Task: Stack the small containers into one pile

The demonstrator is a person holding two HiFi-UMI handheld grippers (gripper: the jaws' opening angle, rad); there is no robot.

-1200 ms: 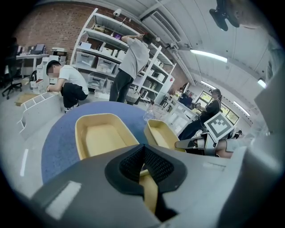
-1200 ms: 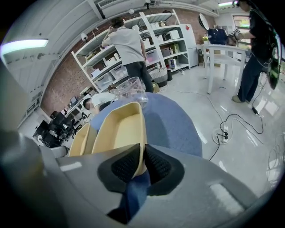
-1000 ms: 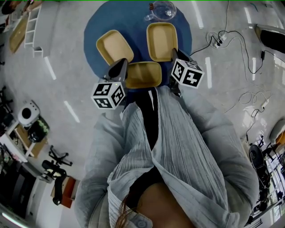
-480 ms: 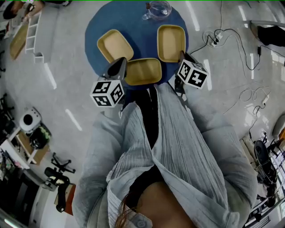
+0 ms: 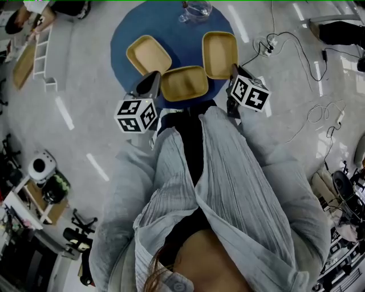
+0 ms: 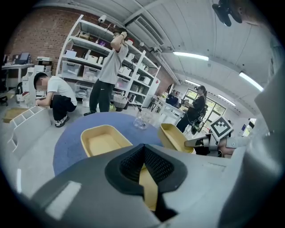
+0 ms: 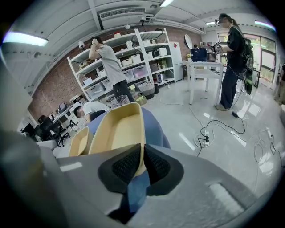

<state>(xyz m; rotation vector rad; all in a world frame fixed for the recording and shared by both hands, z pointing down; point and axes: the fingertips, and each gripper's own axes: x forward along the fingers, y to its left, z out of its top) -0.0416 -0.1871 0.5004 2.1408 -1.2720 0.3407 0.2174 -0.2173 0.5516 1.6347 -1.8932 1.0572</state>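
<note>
Pinching the near wall of the middle container (image 5: 183, 83), the left gripper (image 6: 143, 152) has its fingers closed on it, with yellow wall showing between the pads; that container is at the near edge of the round blue desk (image 5: 177, 28); right gripper (image 7: 141, 153) fingers nearly together, clamped on the near rim of the right container (image 5: 220, 54); in the left gripper view that container is tilted, open side toward the middle of the desk; in the right gripper view blue desk shows under its near end; its corner lies just beside the far right corner of the middle container in the head view, cannot tell if touching; left container (image 5: 148, 54) flat on the desk, open side up, apart from both grippers; all three yellow, shallow, rounded rectangles, none stacked yet; clear glass jug (image 5: 197, 8) at the far edge of the desk; person's pale pleated sleeves fill the lower head view
</note>
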